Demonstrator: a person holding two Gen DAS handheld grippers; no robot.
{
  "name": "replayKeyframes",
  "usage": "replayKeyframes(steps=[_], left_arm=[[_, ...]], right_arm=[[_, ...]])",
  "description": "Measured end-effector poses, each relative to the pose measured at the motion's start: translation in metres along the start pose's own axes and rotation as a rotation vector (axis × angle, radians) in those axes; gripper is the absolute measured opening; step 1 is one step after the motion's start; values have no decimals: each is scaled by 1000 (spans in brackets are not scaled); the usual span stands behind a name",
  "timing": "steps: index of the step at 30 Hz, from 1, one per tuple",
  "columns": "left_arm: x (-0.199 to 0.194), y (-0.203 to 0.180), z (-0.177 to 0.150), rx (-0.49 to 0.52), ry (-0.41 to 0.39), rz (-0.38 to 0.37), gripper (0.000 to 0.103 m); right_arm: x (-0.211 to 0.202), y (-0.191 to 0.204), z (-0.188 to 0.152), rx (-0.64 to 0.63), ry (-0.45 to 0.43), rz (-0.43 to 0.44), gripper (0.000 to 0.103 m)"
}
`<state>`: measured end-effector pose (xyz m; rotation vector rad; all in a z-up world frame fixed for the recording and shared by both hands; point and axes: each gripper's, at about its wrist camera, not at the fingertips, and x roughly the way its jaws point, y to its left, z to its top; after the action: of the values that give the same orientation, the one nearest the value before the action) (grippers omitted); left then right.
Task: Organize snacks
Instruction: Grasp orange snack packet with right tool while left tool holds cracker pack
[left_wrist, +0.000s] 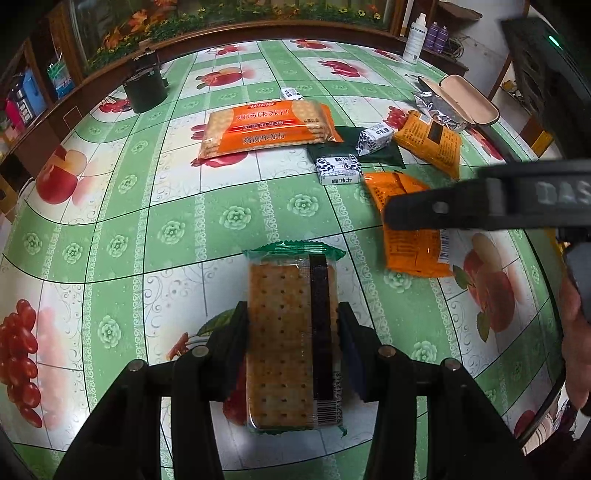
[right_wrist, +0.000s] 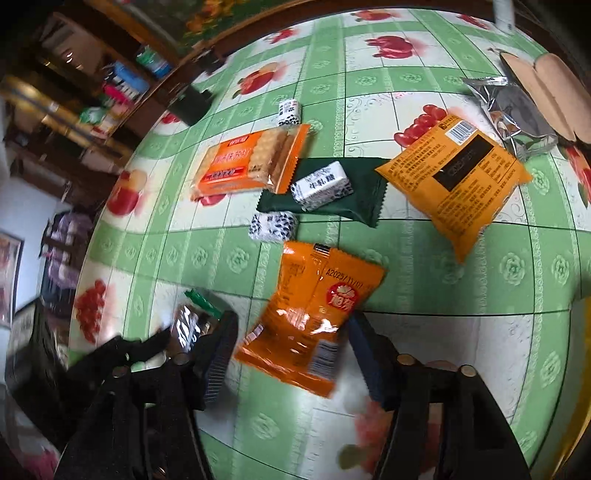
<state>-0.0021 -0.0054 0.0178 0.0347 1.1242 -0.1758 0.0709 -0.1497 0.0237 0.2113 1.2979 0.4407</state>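
My left gripper (left_wrist: 293, 325) is shut on a green-edged clear cracker pack (left_wrist: 288, 332), just above the flowered tablecloth. My right gripper (right_wrist: 291, 332) is open, its jaws on either side of an orange snack bag (right_wrist: 306, 314) that lies on the table; the bag also shows in the left wrist view (left_wrist: 410, 236). Further back lie an orange cracker pack (left_wrist: 266, 125), a dark green wrapper (right_wrist: 332, 192), three small black-and-white candy packs (right_wrist: 321, 184), a second orange bag (right_wrist: 458, 177) and a silver pouch (right_wrist: 513, 110).
A black round container (left_wrist: 144, 88) stands at the far left of the table. An open glasses case (left_wrist: 469, 99) and a white bottle (left_wrist: 415, 37) are at the far right. Shelves and a wooden rim run behind the table.
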Motion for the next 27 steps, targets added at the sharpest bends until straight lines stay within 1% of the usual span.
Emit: replayKeyframes(steps=[1, 2, 4, 5, 6, 7, 8, 10, 12, 14, 18, 22, 27], left_arm=[[0, -1, 0, 3, -2, 2, 45], [0, -1, 0, 5, -3, 3, 45], [0, 0, -1, 6, -7, 0, 45], [0, 0, -1, 7, -9, 0, 45], [-1, 0, -2, 8, -12, 0, 45], [-1, 0, -3, 10, -16, 1, 45], [-2, 0, -4, 13, -18, 2, 45], [-2, 0, -4, 13, -26, 2, 45], [-3, 0, -5, 9, -30, -5, 45], [-4, 3, -4, -10, -31, -45, 45], [-3, -2, -2, -2, -32, -65, 45], [-4, -12, 2, 21, -34, -100, 45], [-4, -28, 7, 57, -36, -120, 45]], right_arm=[[3, 5, 2, -4, 1, -39, 71], [4, 10, 3, -16, 1, -57, 71], [11, 21, 5, -61, 2, -124, 71], [11, 22, 4, -73, 2, -136, 71], [13, 24, 3, -85, 6, -143, 68], [15, 23, 2, -88, 8, -152, 57], [15, 22, 2, -91, 4, -159, 56], [13, 20, 0, -93, -7, -150, 50], [9, 14, -4, -73, -9, -140, 47], [3, 12, -11, -68, -22, -126, 44], [-17, 7, -30, -56, -64, -103, 44], [-33, 0, -46, -19, -101, -101, 44], [-44, -9, -62, 27, -130, -102, 44]])
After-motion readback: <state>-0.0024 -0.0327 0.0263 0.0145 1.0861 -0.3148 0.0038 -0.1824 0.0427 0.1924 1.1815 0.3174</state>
